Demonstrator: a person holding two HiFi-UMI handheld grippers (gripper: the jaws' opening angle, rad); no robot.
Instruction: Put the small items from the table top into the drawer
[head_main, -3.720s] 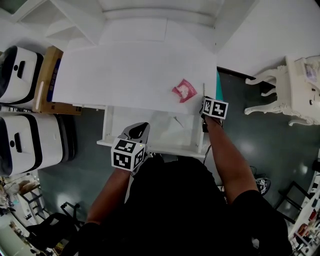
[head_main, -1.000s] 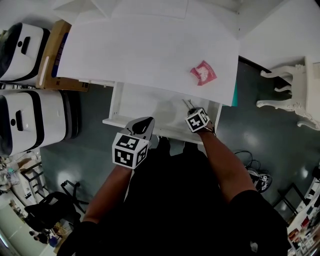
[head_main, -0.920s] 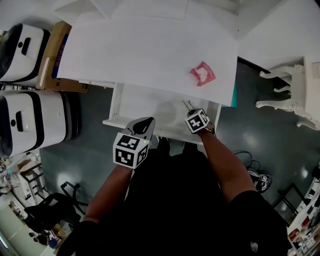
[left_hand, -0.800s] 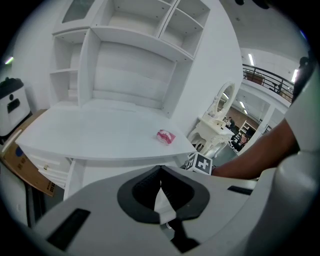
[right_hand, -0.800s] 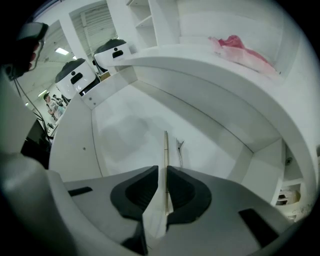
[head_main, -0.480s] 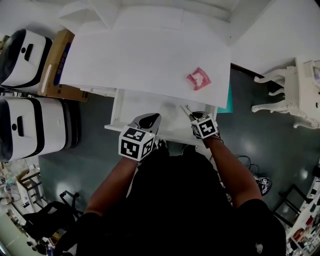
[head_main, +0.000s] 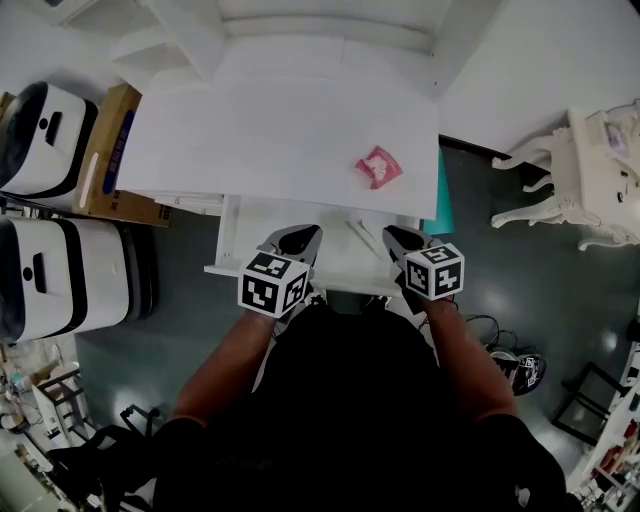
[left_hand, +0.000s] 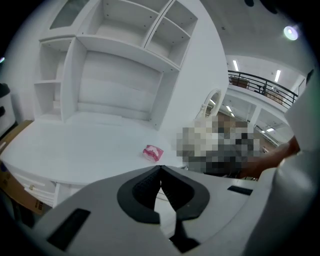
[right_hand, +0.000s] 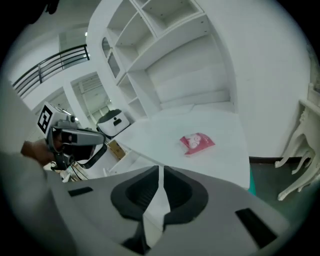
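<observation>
A pink packet (head_main: 378, 167) lies on the white table top (head_main: 270, 130), toward its right front; it also shows as the packet (left_hand: 153, 153) and the packet (right_hand: 197, 142) in the two gripper views. Below the front edge the white drawer (head_main: 222, 238) stands pulled out, with a thin pale item (head_main: 360, 238) lying in it. My left gripper (head_main: 302, 233) hovers over the drawer's front, shut and empty (left_hand: 160, 167). My right gripper (head_main: 398, 238) hangs at the drawer's right front corner, jaws together with nothing between them (right_hand: 160, 168).
White shelving (head_main: 300, 30) rises at the table's back. Two white cases (head_main: 45, 280) and a cardboard box (head_main: 105, 150) stand on the floor at the left. A white ornate chair (head_main: 590, 170) is at the right. A teal panel (head_main: 432, 200) hugs the table's right side.
My right gripper has drawn back out of the drawer toward its right front corner. The thin item stays in the drawer. My left gripper has hardly moved.
</observation>
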